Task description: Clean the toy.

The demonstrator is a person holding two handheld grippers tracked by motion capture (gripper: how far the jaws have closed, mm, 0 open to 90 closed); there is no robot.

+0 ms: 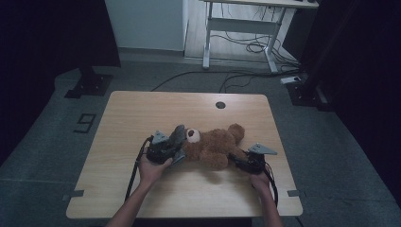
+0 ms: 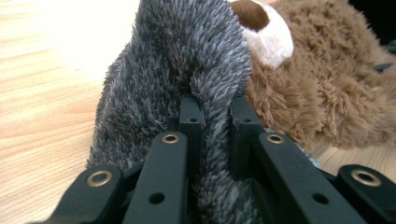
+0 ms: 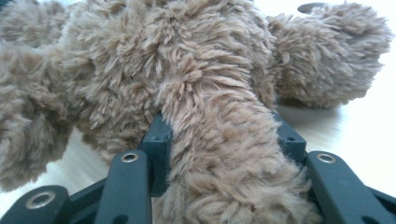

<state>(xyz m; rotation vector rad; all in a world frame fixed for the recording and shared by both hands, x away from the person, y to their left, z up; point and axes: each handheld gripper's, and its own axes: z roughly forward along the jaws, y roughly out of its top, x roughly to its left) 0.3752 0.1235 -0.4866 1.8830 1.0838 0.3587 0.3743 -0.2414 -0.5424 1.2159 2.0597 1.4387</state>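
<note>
I have the brown teddy bear (image 1: 215, 144) lying on its back in the middle of the table (image 1: 142, 113). My left gripper (image 1: 176, 150) is clamped on a grey fuzzy cloth (image 2: 182, 70) by the bear's head; my right gripper (image 1: 236, 159) squeezes a plush limb (image 3: 224, 154). Both grips look secure, but I judge the dressing itself has hardly begun: the cloth isn't on the bear yet.

We see our right hand-held gripper (image 3: 224, 135) clamped on a shaggy brown limb of the teddy bear (image 3: 154, 60), whose body lies across the pale tabletop (image 3: 355, 126) ahead, another limb at right.
</note>
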